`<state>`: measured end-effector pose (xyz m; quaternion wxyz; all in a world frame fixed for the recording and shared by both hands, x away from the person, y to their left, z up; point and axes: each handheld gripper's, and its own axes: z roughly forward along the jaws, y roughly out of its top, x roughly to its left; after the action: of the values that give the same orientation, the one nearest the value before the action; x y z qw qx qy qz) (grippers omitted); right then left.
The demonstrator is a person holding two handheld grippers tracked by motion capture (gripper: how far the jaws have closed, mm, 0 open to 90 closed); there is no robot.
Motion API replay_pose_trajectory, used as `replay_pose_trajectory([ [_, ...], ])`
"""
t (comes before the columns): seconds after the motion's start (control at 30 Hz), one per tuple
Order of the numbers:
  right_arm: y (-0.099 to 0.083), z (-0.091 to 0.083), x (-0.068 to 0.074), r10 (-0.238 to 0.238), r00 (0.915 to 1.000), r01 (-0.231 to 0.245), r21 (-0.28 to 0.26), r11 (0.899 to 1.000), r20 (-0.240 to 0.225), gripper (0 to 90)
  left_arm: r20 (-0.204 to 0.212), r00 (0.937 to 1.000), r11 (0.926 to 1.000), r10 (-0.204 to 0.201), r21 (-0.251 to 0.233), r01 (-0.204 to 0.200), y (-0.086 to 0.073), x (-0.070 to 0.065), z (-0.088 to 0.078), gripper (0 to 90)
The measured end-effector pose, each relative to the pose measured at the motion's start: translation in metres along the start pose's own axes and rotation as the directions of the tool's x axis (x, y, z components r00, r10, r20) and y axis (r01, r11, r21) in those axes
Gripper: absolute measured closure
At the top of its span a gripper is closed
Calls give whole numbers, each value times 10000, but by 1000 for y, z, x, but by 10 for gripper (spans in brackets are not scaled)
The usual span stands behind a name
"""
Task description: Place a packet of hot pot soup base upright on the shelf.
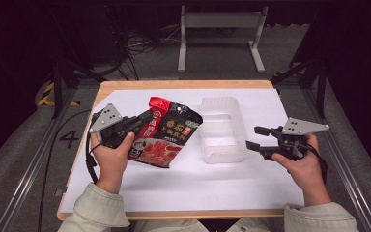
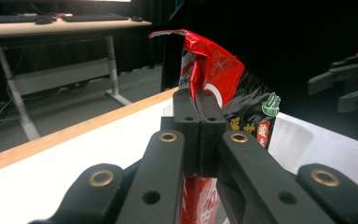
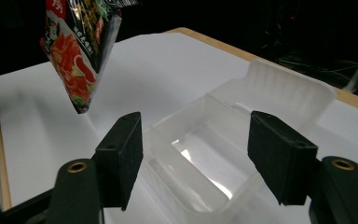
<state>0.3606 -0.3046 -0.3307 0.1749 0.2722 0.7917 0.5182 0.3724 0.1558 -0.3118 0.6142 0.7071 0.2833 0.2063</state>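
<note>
While the left gripper [image 1: 142,121] pinches a red-and-black snack pouch [image 1: 166,133] by its edge, lifted above the white table [image 1: 198,183], right gripper [image 1: 257,137] spread and empty, just beside a clear plastic container [image 1: 221,128].

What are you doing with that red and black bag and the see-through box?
A person holds a gripper in each hand at a table. The left gripper has its fingers shut on the red top edge of the food bag, lifting it off the white sheet. The right gripper is open, with nothing between its fingers, pointing at the clear plastic box beside the bag. The box looks empty.
</note>
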Motion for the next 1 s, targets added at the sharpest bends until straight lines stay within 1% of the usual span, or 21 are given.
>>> replay_pose_trajectory([
  [0.1, 6, 10, 6, -121, 9994, 121, -21, 9999, -319, 346, 83, 9999, 9999, 126, -100, -125, 2, -5, 0, 894],
  [0.17, 10, 16, 9, -244, 9985, 241, -72, 9997, -491, 341, 164, 9998, 9998, 130, -151, -128, 4, -7, 0, 894],
  [0.2, 10, 16, 9, -244, 9985, 241, -72, 9997, -491, 341, 164, 9998, 9998, 130, -151, -128, 4, -7, 0, 894],
  [0.3, 14, 28, 15, -407, 9966, 404, -68, 9992, -712, 336, 280, 9996, 9994, 103, -319, -94, 5, -11, 1, 893],
  [0.4, 19, 38, 21, -489, 9943, 478, -139, 9988, -951, 323, 350, 9993, 9989, 164, -454, -148, 7, -14, 2, 893],
  [0.53, 25, 51, 30, -646, 9895, 625, -201, 9978, -1290, 318, 456, 9988, 9989, 199, -423, -179, 8, -17, 3, 893],
  [0.63, 28, 61, 36, -781, 9866, 766, -162, 9969, -1432, 317, 478, 9986, 9988, 228, -447, -207, 8, -18, 5, 893],
  [0.7, 29, 63, 37, -795, 9859, 778, -167, 9968, -1472, 317, 512, 9985, 9988, 218, -450, -195, 8, -19, 5, 893],
  [0.73, 30, 66, 39, -830, 9844, 808, -209, 9965, -1548, 317, 519, 9983, 9988, 271, -418, -249, 8, -20, 6, 893],
  [0.9, 34, 81, 49, -962, 9760, 909, -357, 9952, -1952, 314, 652, 9976, 9990, 219, -401, -193, 7, -22, 7, 893],
  [0.97, 34, 84, 50, -998, 9747, 939, -391, 9948, -1998, 314, 704, 9973, 9992, 212, -355, -187, 6, -22, 7, 893],
  [1.0, 33, 91, 52, -1036, 9710, 951, -493, 9942, -2154, 314, 706, 9972, 9992, 237, -350, -213, 6, -23, 7, 893],
])
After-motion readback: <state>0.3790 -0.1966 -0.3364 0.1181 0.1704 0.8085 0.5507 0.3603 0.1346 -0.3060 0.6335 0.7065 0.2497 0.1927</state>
